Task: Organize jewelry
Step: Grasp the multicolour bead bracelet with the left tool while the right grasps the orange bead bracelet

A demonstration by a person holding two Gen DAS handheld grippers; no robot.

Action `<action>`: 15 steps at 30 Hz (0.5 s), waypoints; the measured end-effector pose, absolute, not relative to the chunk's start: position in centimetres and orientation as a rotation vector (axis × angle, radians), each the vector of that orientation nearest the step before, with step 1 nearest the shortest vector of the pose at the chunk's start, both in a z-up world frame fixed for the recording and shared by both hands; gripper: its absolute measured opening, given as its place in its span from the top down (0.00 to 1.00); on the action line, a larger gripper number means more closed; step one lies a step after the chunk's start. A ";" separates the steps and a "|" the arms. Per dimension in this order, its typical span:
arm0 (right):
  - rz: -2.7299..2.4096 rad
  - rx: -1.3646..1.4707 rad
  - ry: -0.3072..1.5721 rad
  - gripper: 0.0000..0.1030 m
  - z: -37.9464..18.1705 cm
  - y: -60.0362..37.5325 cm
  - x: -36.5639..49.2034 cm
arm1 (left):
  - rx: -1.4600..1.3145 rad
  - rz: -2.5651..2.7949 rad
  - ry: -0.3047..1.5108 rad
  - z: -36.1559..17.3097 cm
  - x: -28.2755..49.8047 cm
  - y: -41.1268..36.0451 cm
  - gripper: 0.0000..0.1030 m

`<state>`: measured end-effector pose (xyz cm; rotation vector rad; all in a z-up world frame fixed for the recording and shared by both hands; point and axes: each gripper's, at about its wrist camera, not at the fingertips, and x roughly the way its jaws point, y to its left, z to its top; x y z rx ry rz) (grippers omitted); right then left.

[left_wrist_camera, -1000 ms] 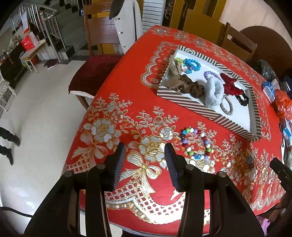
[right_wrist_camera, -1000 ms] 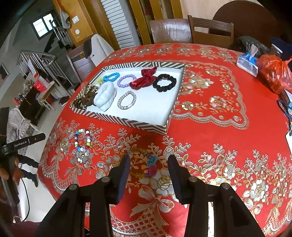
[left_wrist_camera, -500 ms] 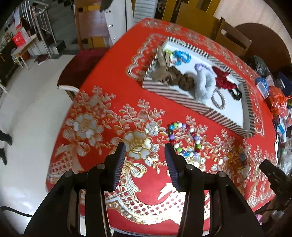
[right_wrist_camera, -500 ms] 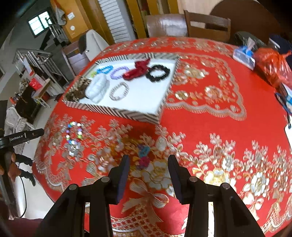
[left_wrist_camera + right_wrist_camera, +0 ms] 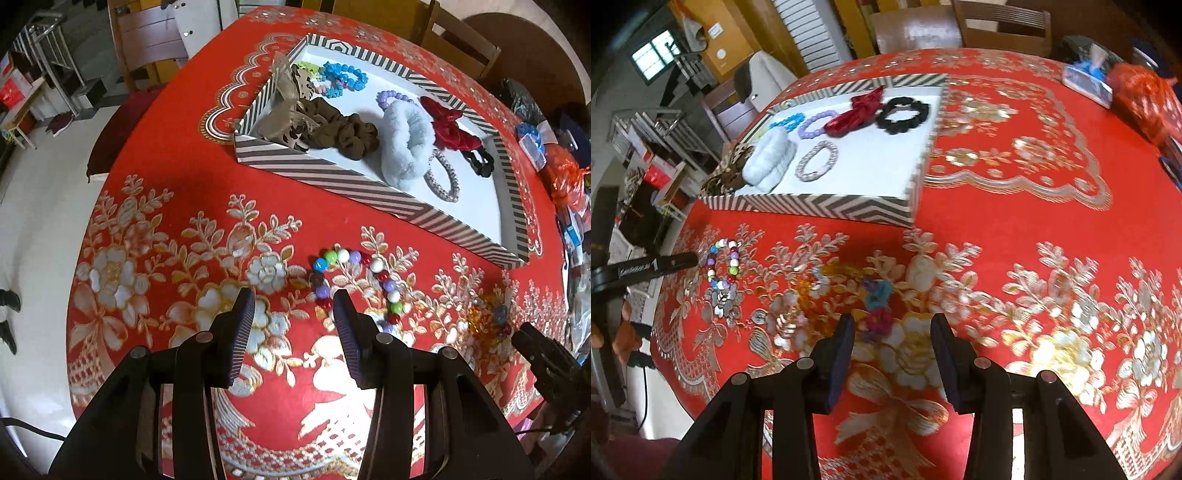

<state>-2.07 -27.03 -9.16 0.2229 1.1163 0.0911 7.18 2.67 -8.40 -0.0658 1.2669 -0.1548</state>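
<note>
A multicoloured bead bracelet (image 5: pixel 354 284) (image 5: pixel 724 264) lies on the red floral tablecloth, just ahead of my left gripper (image 5: pixel 293 308), which is open and empty; its right finger covers the bracelet's near edge. Further right lies a small amber and blue bead piece (image 5: pixel 487 321). In the right wrist view a teal and magenta trinket (image 5: pixel 877 302) with amber beads beside it lies just beyond my right gripper (image 5: pixel 892 326), open with nothing between its fingers. The striped tray (image 5: pixel 332 177) (image 5: pixel 827 205) behind holds scrunchies and bracelets.
Wooden chairs (image 5: pixel 147 40) stand at the table's far side. A tissue pack (image 5: pixel 1087 83) and an orange bag (image 5: pixel 1145 99) sit at the far right. The table edge drops to a white floor (image 5: pixel 33 206) on the left.
Both grippers have come down closer to the tablecloth. The left one has moved right toward the bead bracelet; the right one has sunk toward the teal and magenta trinket. Neither opening has changed.
</note>
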 end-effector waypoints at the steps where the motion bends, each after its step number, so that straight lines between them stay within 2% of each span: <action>1: 0.093 0.214 1.118 0.60 -9.2 -26.6 -1.8 | -0.062 -0.153 1.268 -8.5 7.5 2.7 0.57; 2: 0.095 0.206 1.122 0.60 -9.4 -26.3 -1.4 | -0.059 -0.154 1.270 -8.7 7.8 2.7 0.55; 3: 0.089 0.195 1.127 0.60 -9.6 -25.9 -1.0 | -0.058 -0.155 1.270 -8.9 8.0 2.7 0.45; 4: 0.078 0.183 1.133 0.62 -9.8 -25.6 -0.7 | -0.063 -0.157 1.268 -9.1 8.2 2.7 0.43; 5: 0.072 0.174 1.138 0.67 -9.9 -25.4 -0.5 | -0.068 -0.160 1.269 -9.3 8.4 2.7 0.43; 7: 0.062 0.163 1.141 0.70 -10.3 -25.0 -0.1 | -0.070 -0.175 1.279 -9.6 8.7 2.5 0.43; 12: 0.027 0.139 1.120 0.72 -10.6 -24.5 0.0 | -0.010 -0.197 1.274 -10.3 9.2 1.4 0.43; 15: 0.016 0.123 1.114 0.83 -10.6 -24.6 -0.1 | 0.025 -0.198 1.258 -10.6 9.6 0.5 0.43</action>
